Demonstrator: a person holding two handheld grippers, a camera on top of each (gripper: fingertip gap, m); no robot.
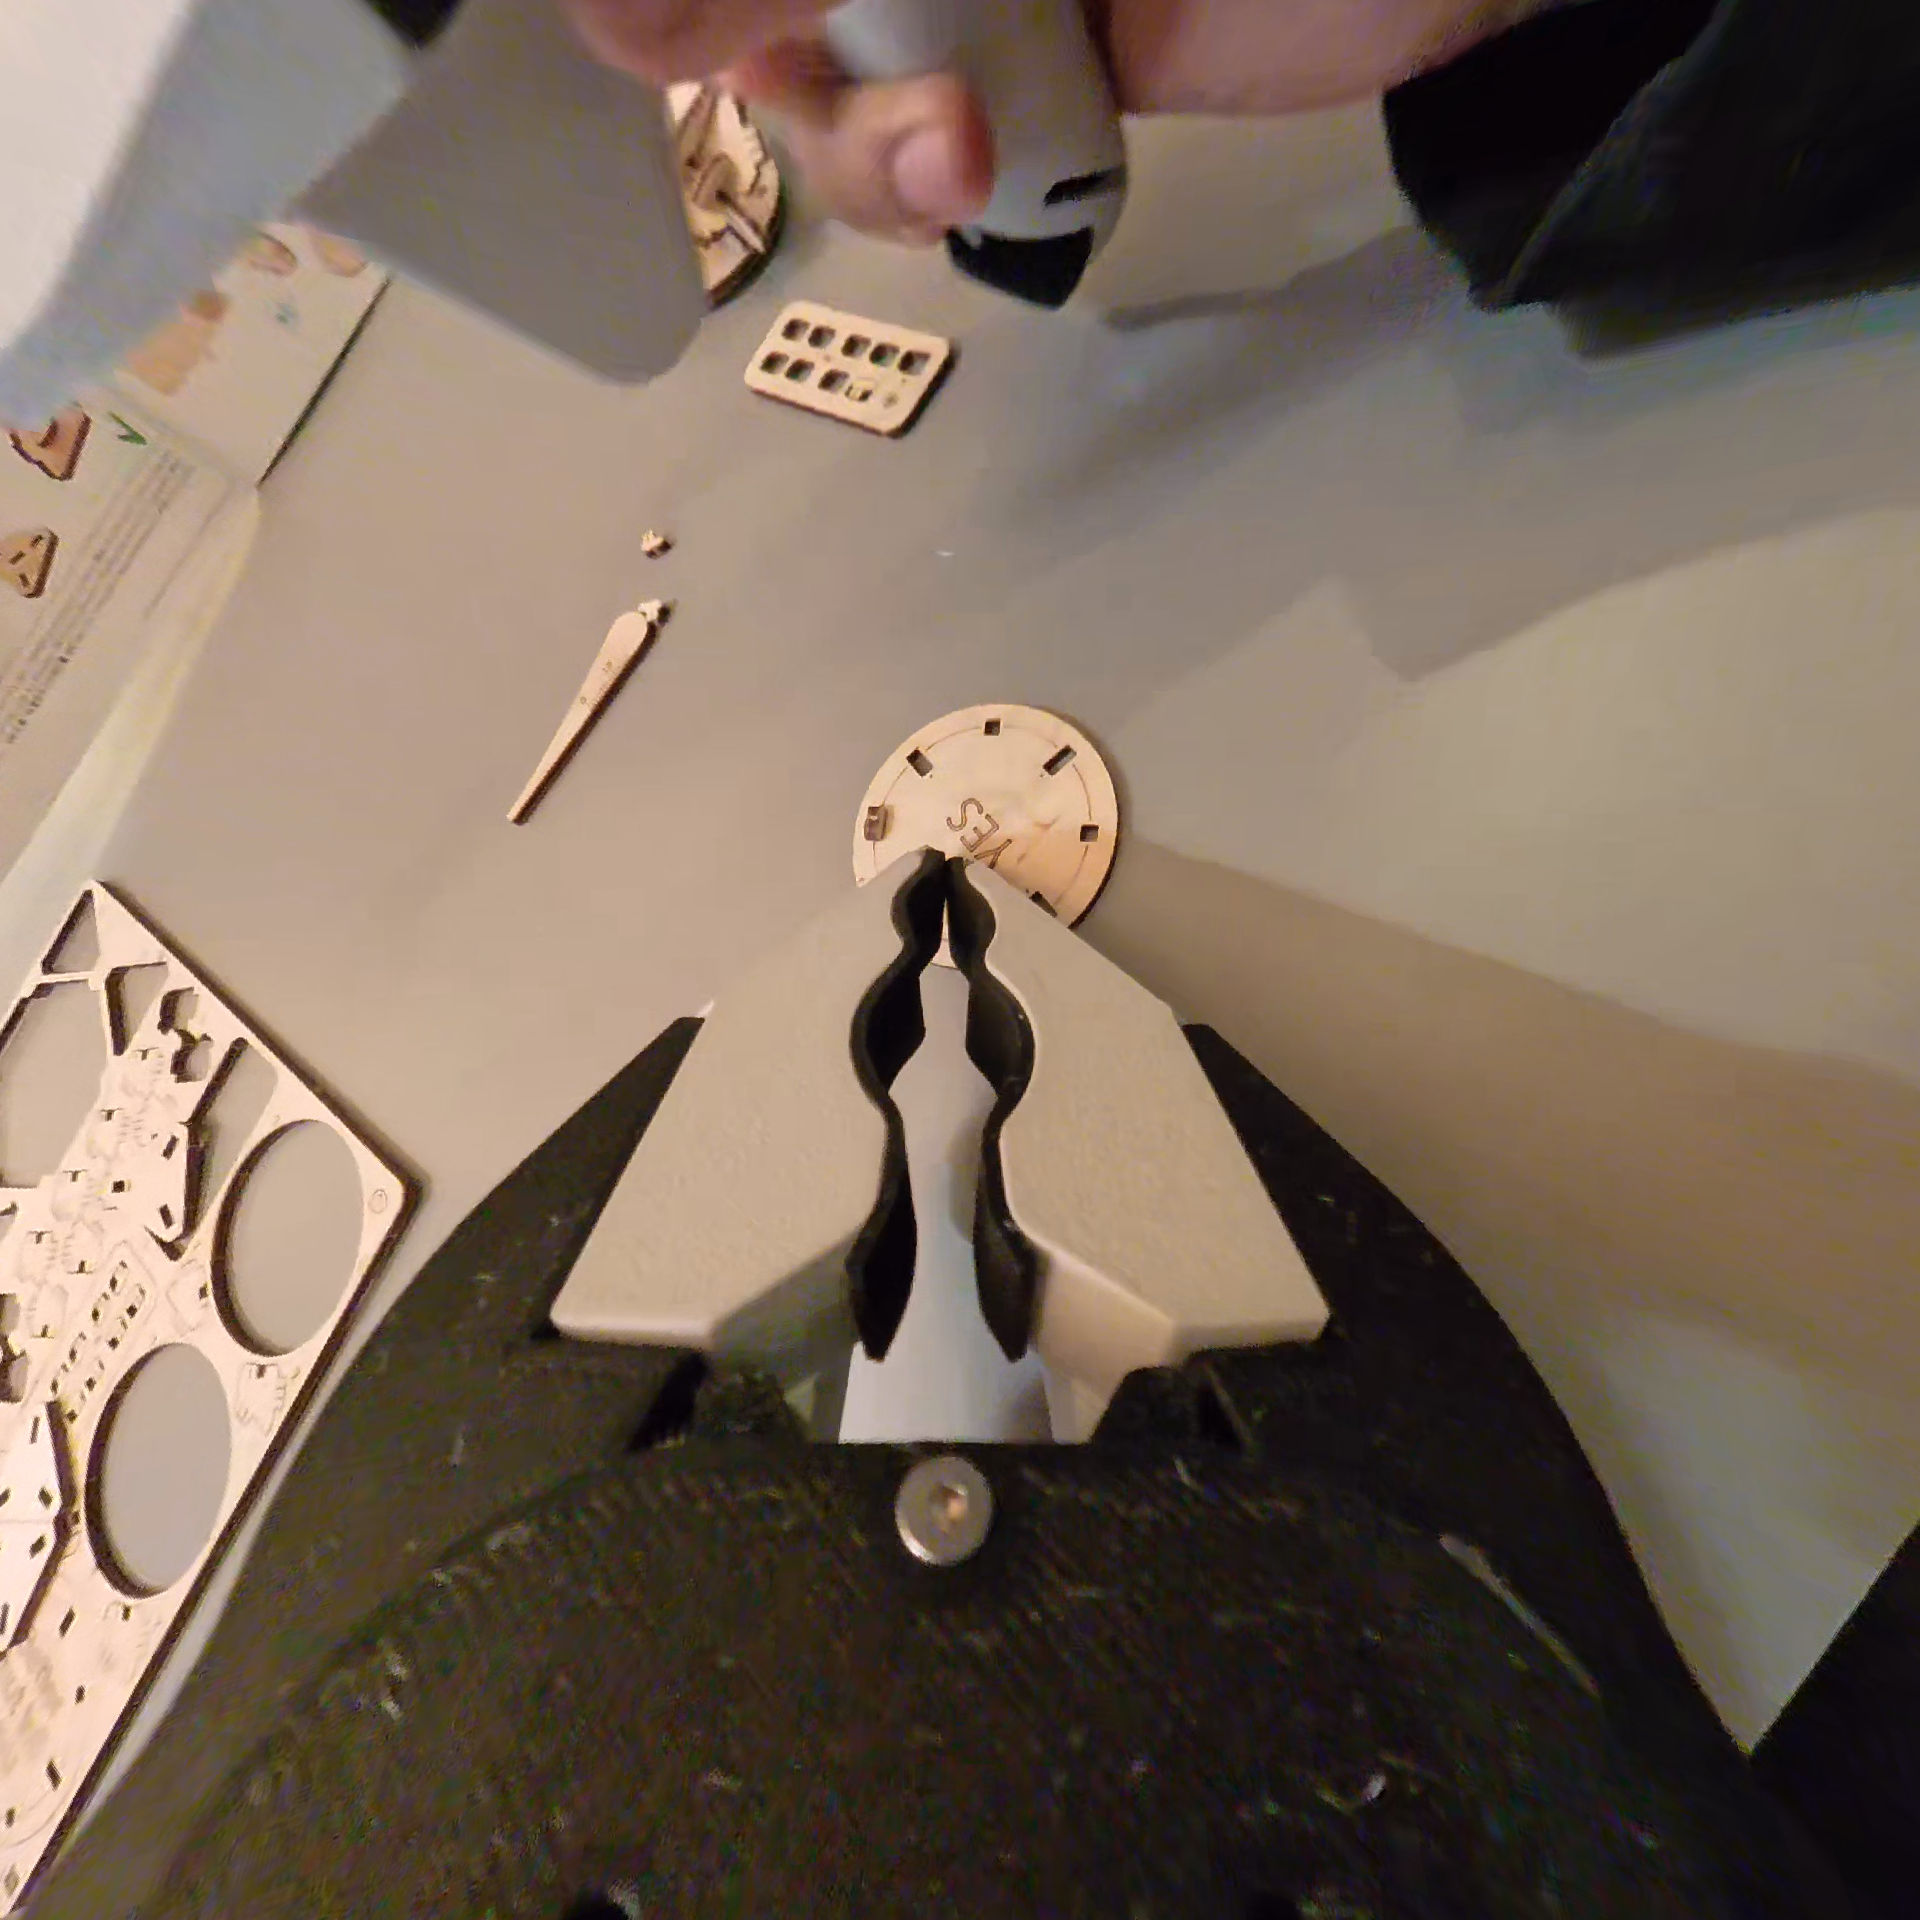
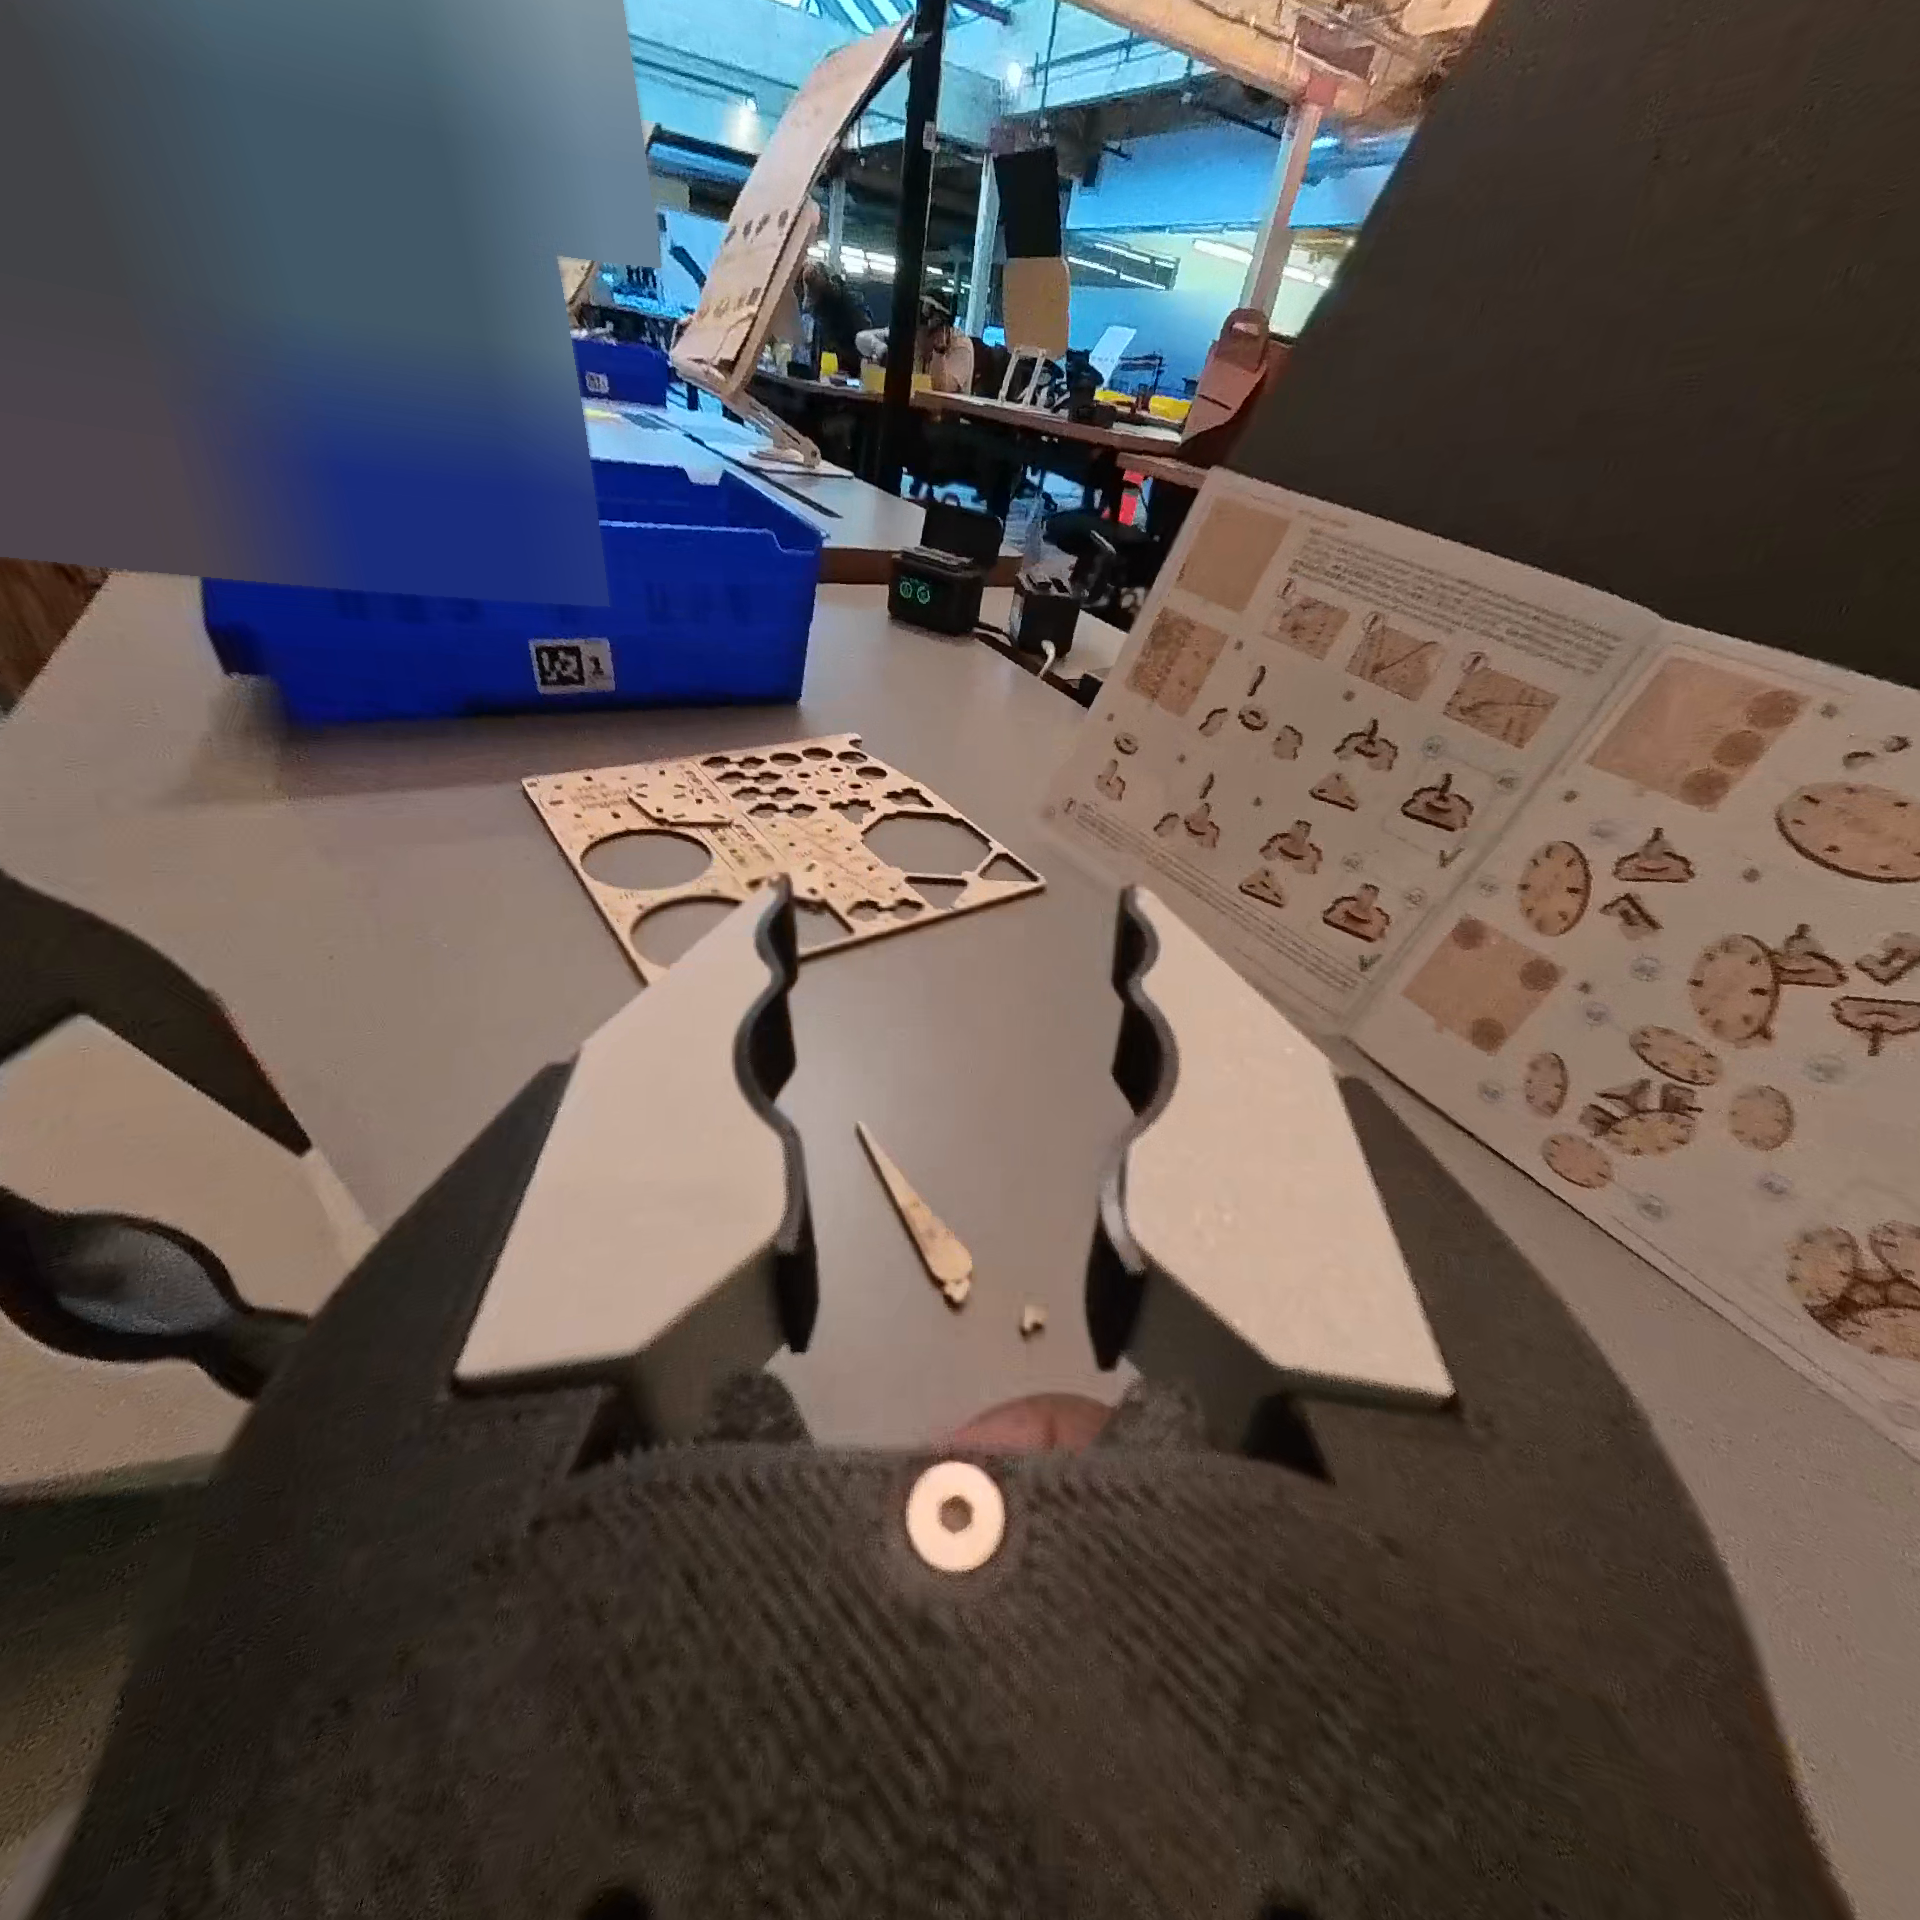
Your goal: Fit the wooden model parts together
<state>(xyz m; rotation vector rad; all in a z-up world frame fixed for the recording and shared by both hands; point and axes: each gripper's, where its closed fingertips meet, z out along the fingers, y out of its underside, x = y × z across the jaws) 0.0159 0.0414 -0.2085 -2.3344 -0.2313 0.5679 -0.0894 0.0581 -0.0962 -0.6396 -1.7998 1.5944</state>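
Left gripper [image 1: 948, 868]: jaws closed, tips pinching the near edge of a round wooden disc [image 1: 1013, 805] with slots around its rim. The disc appears raised off the grey table [image 1: 1039, 582].

Right gripper [image 2: 954, 914]: jaws wide, nothing between the pads. It hovers over the table above a slim wooden pointer [image 2: 914, 1210], which lies inside the span of the jaws toward 6 o'clock, with a tiny wooden chip [image 2: 1031, 1317] just beside its broad end.

A cut-out wooden sheet [image 2: 790, 847] lies beyond the tips at 11 o'clock; an open instruction booklet [image 2: 1455, 831] stands at 2 o'clock.

Risks, as judged: the edge-only pinch could let the thin disc pivot or slip. The pointer lies flat, so pads may skate over it. The chip is easily knocked away.
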